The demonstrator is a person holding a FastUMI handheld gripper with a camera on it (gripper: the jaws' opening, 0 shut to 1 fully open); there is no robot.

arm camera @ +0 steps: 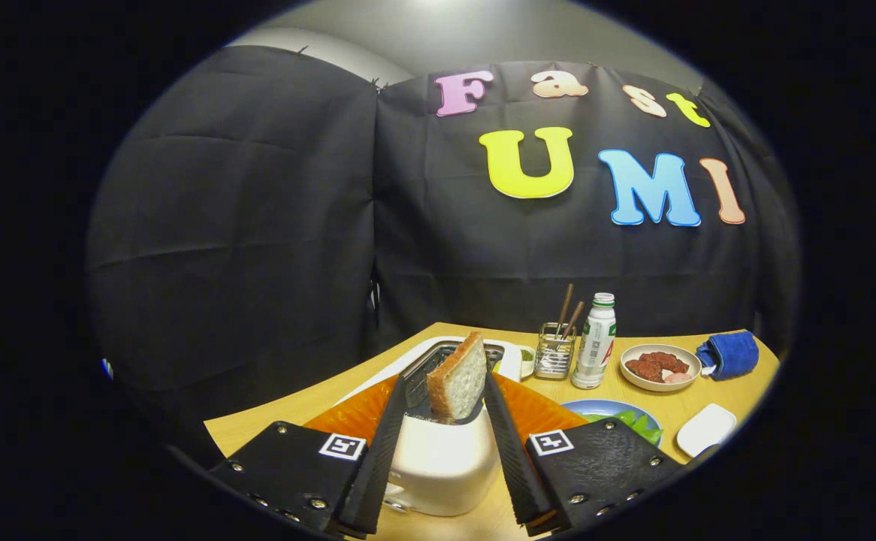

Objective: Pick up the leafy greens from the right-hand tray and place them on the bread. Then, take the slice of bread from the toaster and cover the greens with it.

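The gripper (449, 402) holds the slice of bread (457, 378) between its fingers, just above the toaster (438, 458) near the worktop's front edge. Leafy greens (637, 422) show on a blue plate (596, 408) beside it; covering them seemingly remains.

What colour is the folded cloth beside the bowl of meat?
Blue; the cloth shows best in the gripper view.
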